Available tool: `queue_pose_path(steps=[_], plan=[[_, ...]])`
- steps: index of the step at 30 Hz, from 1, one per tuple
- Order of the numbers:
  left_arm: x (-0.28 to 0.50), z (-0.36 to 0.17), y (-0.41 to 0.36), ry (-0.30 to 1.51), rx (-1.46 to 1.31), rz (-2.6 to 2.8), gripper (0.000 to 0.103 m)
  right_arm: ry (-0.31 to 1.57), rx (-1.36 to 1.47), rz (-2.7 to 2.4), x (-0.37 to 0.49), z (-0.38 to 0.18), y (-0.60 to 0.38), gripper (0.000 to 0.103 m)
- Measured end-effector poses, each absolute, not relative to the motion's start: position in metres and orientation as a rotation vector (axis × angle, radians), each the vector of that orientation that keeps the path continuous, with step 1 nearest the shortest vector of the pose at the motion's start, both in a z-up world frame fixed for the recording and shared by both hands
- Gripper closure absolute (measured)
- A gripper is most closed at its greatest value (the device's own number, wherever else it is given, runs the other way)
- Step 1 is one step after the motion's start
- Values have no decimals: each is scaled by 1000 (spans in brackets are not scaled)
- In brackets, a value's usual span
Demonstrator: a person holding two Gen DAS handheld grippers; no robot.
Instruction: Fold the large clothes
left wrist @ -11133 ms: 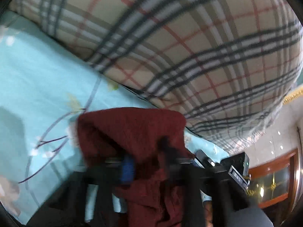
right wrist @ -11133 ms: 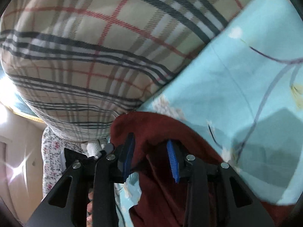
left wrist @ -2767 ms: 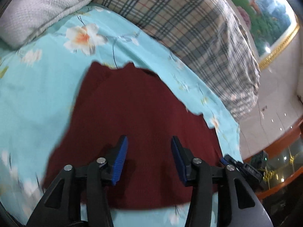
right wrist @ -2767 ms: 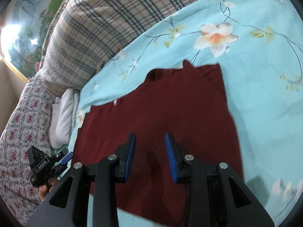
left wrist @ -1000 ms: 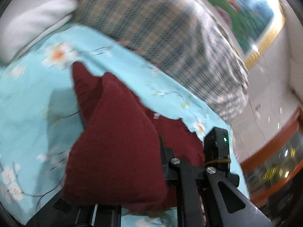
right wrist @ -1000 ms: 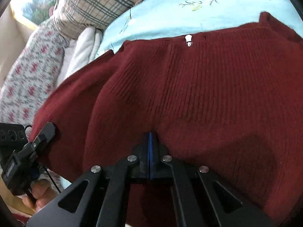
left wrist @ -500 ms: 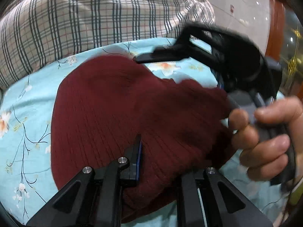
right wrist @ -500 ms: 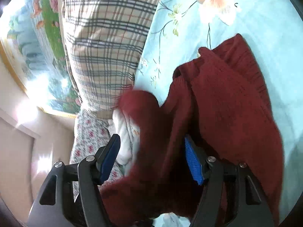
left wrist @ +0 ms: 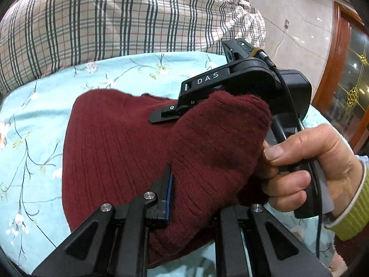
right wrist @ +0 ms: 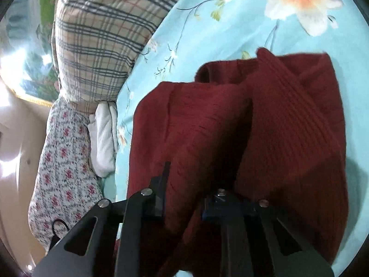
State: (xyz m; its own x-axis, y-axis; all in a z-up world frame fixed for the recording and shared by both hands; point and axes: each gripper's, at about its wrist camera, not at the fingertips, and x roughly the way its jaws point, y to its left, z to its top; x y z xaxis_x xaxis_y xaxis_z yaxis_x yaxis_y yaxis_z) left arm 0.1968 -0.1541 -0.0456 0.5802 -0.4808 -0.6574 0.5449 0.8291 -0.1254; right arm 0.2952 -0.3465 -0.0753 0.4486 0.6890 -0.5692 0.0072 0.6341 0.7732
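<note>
A dark red knitted sweater lies bunched and partly folded on the light blue floral bedsheet. My left gripper has its jaws apart, and a thick fold of the sweater lies between and over them. The right gripper's body and finger reach over the sweater from the right, held in a hand. In the right wrist view the sweater fills the middle, and my right gripper has its jaws apart with sweater cloth bunched between them. The right fingertips of both grippers are hidden under cloth.
A big plaid pillow lies along the far side of the bed, also in the right wrist view. A white folded towel and a floral cushion lie at the bed's edge. A tiled wall and a wooden cabinet stand beyond.
Both grippers lifted the sweater's edge and brought it over onto itself. Over the last half second the two grippers have stayed close together over the folded cloth, the right one steadier above the sweater.
</note>
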Motion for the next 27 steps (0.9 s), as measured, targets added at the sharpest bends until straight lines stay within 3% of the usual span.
queue_pose_path(steps=[7,13,22,24,27], plan=[[192,-25,-183,696,80,-712,91,817,691,527,270,-21,-383,85],[199,-72,-207,833,85,-763,91,929,564,372,265,-63,-404,85],[199,-73,-205,835,98,-769,88,912,590,372,261,-74,-413,83],[200,-73,-205,837,105,-766,85,918,590,361,259,-70,-412,81],[204,-68,-208,849,113,-783,73,920,565,329,251,-64,-407,78]])
